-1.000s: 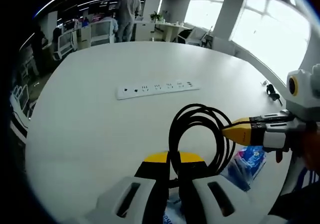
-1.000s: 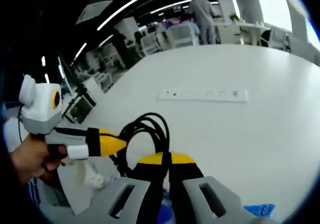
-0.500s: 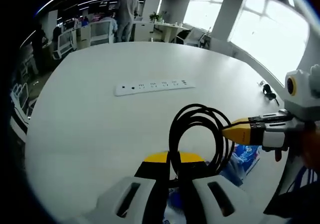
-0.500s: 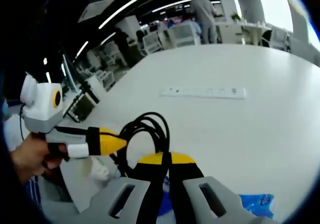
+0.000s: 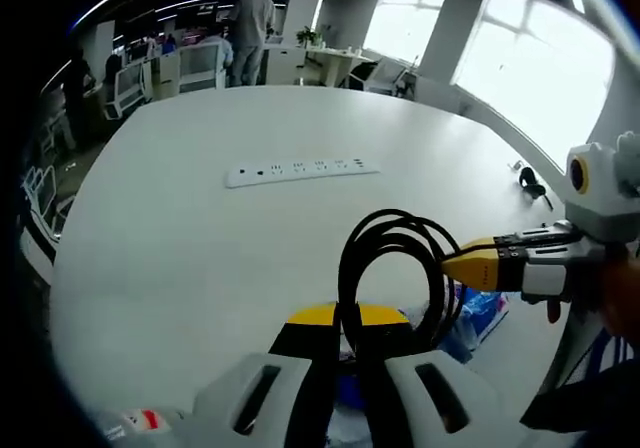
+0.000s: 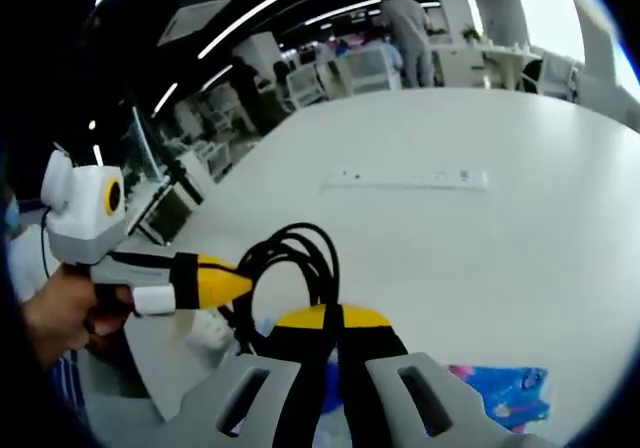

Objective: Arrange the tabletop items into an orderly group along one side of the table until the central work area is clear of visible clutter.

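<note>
A black cable coil [image 5: 392,268] hangs above the white table [image 5: 200,238], held from two sides. My left gripper [image 5: 345,318] is shut on the coil's lower part. My right gripper [image 5: 452,266] comes in from the right and is shut on the coil's right side. In the right gripper view the same coil [image 6: 296,265] rises from my right gripper [image 6: 335,320], and my left gripper [image 6: 240,283] pinches it from the left. A white power strip [image 5: 300,170] [image 6: 405,179] lies flat further out on the table. A blue packet [image 5: 476,313] [image 6: 500,388] lies under the coil near the table's edge.
A small black item [image 5: 530,180] sits at the table's right edge. A red-labelled item [image 5: 140,423] shows at the lower left. Something white [image 6: 210,333] lies below the left gripper. Office desks, chairs and a standing person [image 5: 252,28] are beyond the table.
Both views have drawn back from the table with the coil still held. The power strip now looks farther off, and more of the blue packet shows below.
</note>
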`<state>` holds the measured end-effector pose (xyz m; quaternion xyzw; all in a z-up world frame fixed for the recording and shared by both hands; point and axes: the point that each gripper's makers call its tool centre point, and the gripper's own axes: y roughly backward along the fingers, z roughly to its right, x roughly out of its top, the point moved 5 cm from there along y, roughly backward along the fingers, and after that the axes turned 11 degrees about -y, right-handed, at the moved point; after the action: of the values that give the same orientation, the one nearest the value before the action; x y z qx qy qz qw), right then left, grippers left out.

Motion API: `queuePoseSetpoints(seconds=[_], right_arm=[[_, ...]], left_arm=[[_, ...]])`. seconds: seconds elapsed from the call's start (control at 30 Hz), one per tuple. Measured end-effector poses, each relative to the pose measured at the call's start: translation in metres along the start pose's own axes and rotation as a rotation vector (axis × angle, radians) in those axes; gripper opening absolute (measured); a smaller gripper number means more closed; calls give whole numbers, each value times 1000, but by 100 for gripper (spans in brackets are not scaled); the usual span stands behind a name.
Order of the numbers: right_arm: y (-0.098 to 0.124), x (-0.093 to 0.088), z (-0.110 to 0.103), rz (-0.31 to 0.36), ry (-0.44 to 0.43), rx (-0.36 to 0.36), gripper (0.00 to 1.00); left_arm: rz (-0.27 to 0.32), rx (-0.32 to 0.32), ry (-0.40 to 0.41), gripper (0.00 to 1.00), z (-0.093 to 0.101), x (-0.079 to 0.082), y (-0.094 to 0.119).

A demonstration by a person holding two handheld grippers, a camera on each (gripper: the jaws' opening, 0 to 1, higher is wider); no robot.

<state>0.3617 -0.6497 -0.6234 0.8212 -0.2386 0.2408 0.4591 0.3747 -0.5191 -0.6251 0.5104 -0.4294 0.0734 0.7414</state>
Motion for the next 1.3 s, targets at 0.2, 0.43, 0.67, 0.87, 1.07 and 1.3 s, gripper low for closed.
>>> queuePoseSetpoints(seconds=[0.2, 0.43, 0.67, 0.87, 1.07, 1.3], right_arm=[[5, -4, -1, 5, 0, 3, 0], [10, -7, -3, 9, -4, 5, 0], [16, -12, -5, 9, -2, 7, 0], [22, -16, -8, 10, -4, 9, 0], [27, -21, -12, 6, -9, 13, 0], [32, -28, -16, -2, -10, 16, 0]], left_arm=[[4, -1, -3, 2, 4, -3, 5], [10, 0, -7, 2, 8, -5, 10], [14, -1, -7, 2, 12, -10, 16], [18, -4, -2, 2, 16, -12, 22], [18, -7, -2, 2, 19, -15, 28], [13, -15, 3, 2, 22, -21, 34]])
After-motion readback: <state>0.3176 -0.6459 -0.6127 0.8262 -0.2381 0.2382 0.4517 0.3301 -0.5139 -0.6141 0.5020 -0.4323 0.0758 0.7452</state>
